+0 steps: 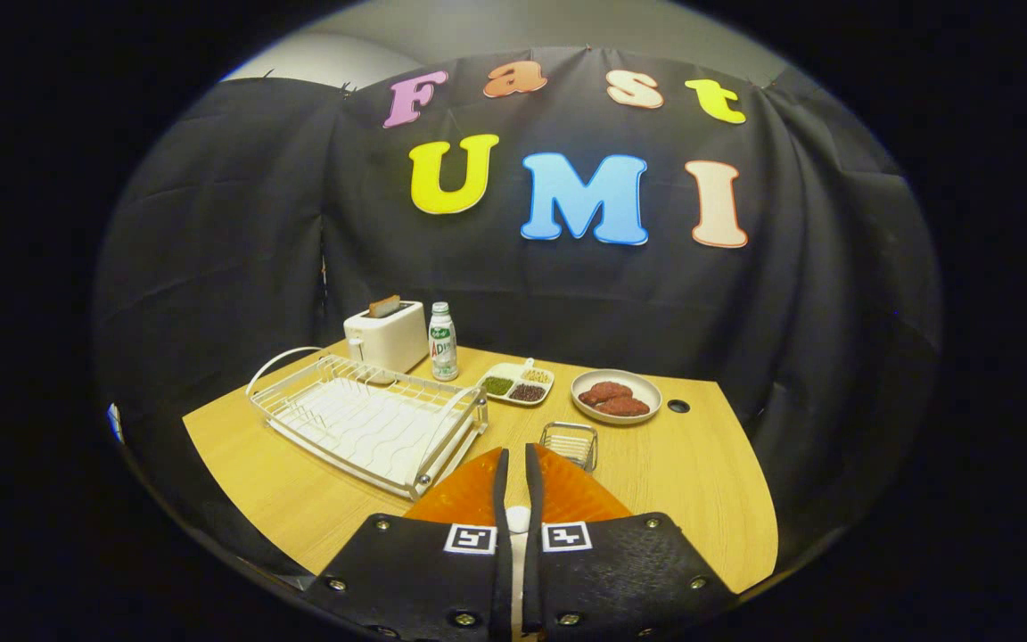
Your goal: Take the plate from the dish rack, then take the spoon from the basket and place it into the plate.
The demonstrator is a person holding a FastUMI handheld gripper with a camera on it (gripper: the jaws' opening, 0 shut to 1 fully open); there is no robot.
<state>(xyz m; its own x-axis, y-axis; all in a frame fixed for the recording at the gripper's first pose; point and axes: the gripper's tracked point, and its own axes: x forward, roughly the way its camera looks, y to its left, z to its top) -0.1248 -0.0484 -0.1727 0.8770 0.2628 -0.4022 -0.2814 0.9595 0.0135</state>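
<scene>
Looks like the last step: orange plate [567, 495] sits on the table just ahead of the fingers, dish rack [369, 421] empty, basket [569, 443] just beyond the plate. Gripper [513, 486] nearly closed, fingers pinching a pale spoon [519, 520] over the plate. Next: lower & let go so the spoon lands w/in the plate

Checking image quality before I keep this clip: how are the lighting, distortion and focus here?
Gripper view: strong fisheye bending, the table edge curves; lighting is even and warm, with soft glare on the dish rack; toaster and bottle look sharp; the gripper, fingers nearly closed over an orange plate, reads slightly soft up close.
</scene>
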